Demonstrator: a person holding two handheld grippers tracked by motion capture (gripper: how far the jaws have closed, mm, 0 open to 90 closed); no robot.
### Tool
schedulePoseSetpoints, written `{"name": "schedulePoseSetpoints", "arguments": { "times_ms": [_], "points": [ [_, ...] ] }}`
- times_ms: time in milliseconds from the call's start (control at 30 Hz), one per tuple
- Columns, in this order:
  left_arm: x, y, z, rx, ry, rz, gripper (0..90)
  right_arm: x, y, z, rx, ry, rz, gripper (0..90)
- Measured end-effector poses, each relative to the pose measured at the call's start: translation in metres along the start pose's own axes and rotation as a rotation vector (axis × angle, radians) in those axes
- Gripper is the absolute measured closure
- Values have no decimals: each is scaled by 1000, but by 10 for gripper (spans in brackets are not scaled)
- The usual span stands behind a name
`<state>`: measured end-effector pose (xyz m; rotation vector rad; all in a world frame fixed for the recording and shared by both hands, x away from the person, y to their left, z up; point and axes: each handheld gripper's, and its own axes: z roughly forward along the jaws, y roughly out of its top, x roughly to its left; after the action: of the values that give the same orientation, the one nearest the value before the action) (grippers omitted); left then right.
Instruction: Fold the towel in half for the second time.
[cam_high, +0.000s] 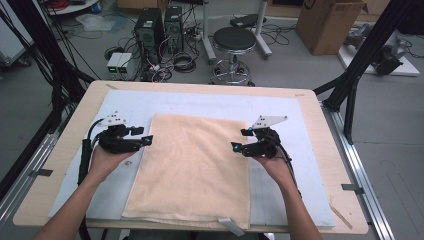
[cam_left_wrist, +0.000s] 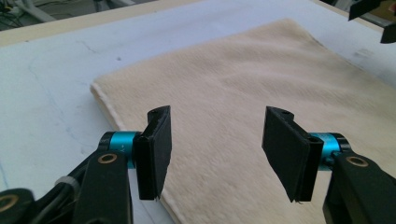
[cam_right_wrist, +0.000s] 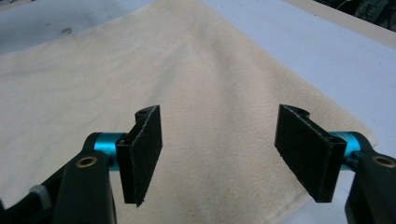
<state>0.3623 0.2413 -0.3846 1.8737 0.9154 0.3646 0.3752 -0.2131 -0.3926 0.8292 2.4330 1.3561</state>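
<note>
The person at the table has a tool in each hand, one either side of a cream towel (cam_high: 192, 167) that lies flat on a pale blue-white mat (cam_high: 300, 145) covering most of the wooden table (cam_high: 75, 120).

Starting at the left: the left gripper (cam_high: 148, 140) is held low at the towel's left edge, near its far corner, and points inward across the cloth. Its own camera shows its jaws spread wide with nothing between them, the left gripper (cam_left_wrist: 215, 154) hovering over the cloth's border. The towel (cam_left_wrist: 243, 88) runs out ahead of these jaws and off to their right, its hemmed edge passing just under the left-hand jaw, with bare mat (cam_left_wrist: 46, 93) beyond that jaw. Whether the jaws touch the cloth I cannot tell.

Between the two tools the towel lies smooth, its near edge close to the table's front, where a small grey strip (cam_high: 231, 226) lies at its right near corner.

On the right, the right gripper (cam_high: 236, 147) faces the left one from the towel's opposite edge, also toward the far end. Through its camera the right gripper (cam_right_wrist: 217, 158) is likewise released, jaws well apart and holding nothing, with the towel (cam_right_wrist: 163, 70) spreading ahead and to their left and the mat (cam_right_wrist: 327, 56) beyond the right-hand jaw.
</note>
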Motion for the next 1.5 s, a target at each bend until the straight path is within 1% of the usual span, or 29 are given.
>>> {"name": "schedulePoseSetpoints", "arguments": {
  "times_ms": [67, 133, 167, 200, 233, 333, 367, 433, 500, 600, 667, 733, 767, 800, 867, 900, 967, 1000, 1033, 1100, 1167, 1267, 1300, 1333, 1367, 1400, 1433, 1467, 1500],
  "points": [
    [5, 6, 4, 10, 19, 2, 428, -5, 2, 3, 8, -6, 10, 317],
    [10, 11, 9, -2, 21, -13, 416, -10, 5, 5, 13, -12, 24, 316],
    [12, 13, 11, 1, 26, -13, 414, -14, 8, 6, 13, -17, 12, 314],
    [14, 15, 13, 4, 36, -13, 414, -15, 9, 7, 13, -18, 21, 318],
    [16, 18, 16, 13, 42, -9, 414, -17, 11, 7, -2, -27, 15, 320],
    [23, 22, 23, -3, 66, -15, 414, -26, 16, 11, 14, -35, 28, 316],
    [25, 22, 26, -10, 74, -29, 415, -28, 17, 12, 15, -47, 32, 318],
    [32, 21, 33, -1, 86, -39, 415, -33, 16, 15, 2, -61, 41, 321],
    [38, 17, 40, -2, 99, -47, 415, -40, 11, 20, 20, -81, 60, 316],
    [46, 11, 50, 2, 115, -91, 395, -46, 5, 26, 37, -104, 82, 313],
    [49, 8, 56, -2, 135, -112, 392, -49, 3, 30, 30, -136, 84, 313],
    [52, 5, 63, -9, 159, -121, 392, -52, 1, 34, 14, -177, 85, 312],
    [52, 4, 65, -8, 161, -125, 395, -54, -1, 36, 14, -200, 95, 312],
    [53, 3, 68, -6, 167, -127, 398, -55, -2, 37, 16, -212, 104, 311],
    [55, 0, 74, 5, 178, -131, 431, -60, -7, 41, 29, -240, 111, 309],
    [56, 0, 76, 14, 182, -129, 439, -63, -9, 42, 38, -240, 131, 309],
    [56, -2, 83, 49, 216, -135, 466, -67, -15, 45, 60, -245, 160, 307],
    [56, -2, 86, 75, 234, -133, 465, -69, -16, 46, 64, -245, 163, 307],
    [56, -3, 89, 75, 233, -144, 466, -70, -17, 47, 70, -251, 166, 306],
    [56, -5, 94, 75, 222, -160, 469, -72, -20, 48, 72, -250, 191, 306],
    [55, -8, 99, 100, 219, -164, 474, -74, -22, 49, 74, -250, 212, 307],
    [57, -9, 100, 97, 221, -195, 493, -76, -26, 53, 94, -247, 226, 318],
    [58, -9, 100, 96, 220, -206, 498, -76, -26, 54, 98, -246, 222, 324],
    [58, -9, 99, 100, 224, -204, 511, -76, -26, 54, 98, -247, 220, 341],
    [57, -9, 99, 101, 229, -204, 528, -76, -25, 54, 98, -242, 212, 381],
    [57, -9, 100, 102, 234, -201, 542, -76, -25, 54, 98, -222, 207, 445],
    [57, -9, 99, 106, 236, -198, 569, -75, -25, 55, 91, -203, 197, 481],
    [57, -9, 99, 106, 220, -209, 628, -74, -24, 56, 98, -196, 193, 507],
    [57, -9, 100, 104, 195, -230, 701, -73, -23, 57, 98, -185, 196, 567]
  ]
}}
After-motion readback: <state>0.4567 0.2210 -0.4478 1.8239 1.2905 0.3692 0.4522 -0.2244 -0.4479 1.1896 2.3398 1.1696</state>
